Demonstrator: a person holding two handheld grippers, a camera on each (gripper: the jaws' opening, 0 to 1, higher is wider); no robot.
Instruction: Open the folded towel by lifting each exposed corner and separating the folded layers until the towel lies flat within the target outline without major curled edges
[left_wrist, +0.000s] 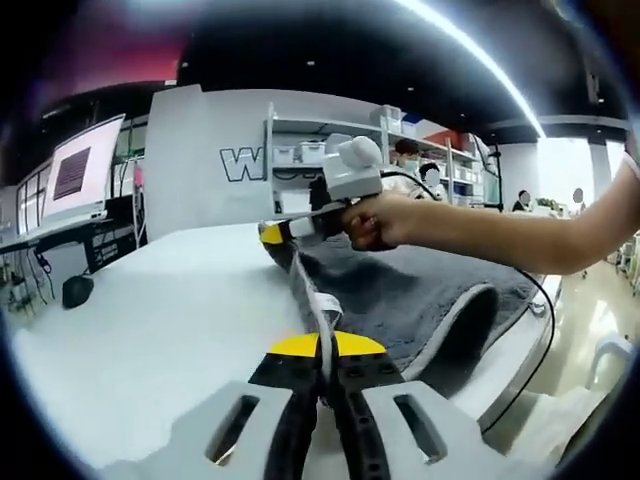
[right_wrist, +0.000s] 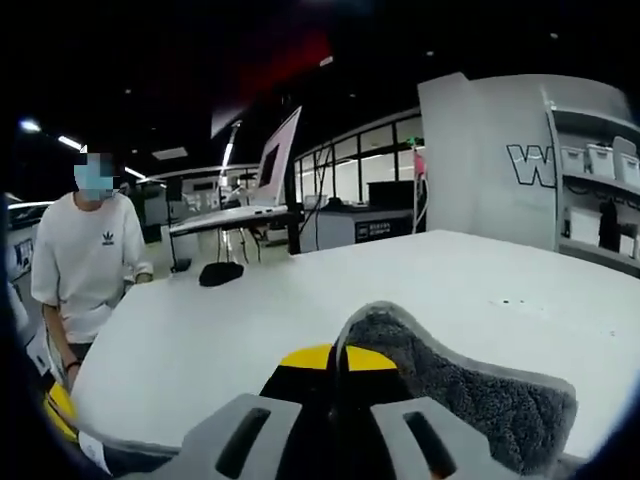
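A dark grey towel (left_wrist: 400, 290) with a pale border lies on the white table (left_wrist: 170, 320), its near edge stretched taut. My left gripper (left_wrist: 324, 372) is shut on one corner of that edge, the hem running up between its yellow-tipped jaws. The right gripper (left_wrist: 275, 232), held by a person's hand, is clamped on the far corner of the same edge. In the right gripper view my right gripper (right_wrist: 338, 385) is shut on a towel corner (right_wrist: 450, 390), which bulges up to the right of the jaws.
A monitor (left_wrist: 82, 168) stands on a desk at the left, with a dark mouse (left_wrist: 76, 290) beside it. Shelving with bins (left_wrist: 330, 150) is behind the table. A person in a white shirt (right_wrist: 85, 270) stands at the table's far side. A laptop (right_wrist: 270, 170) sits beyond.
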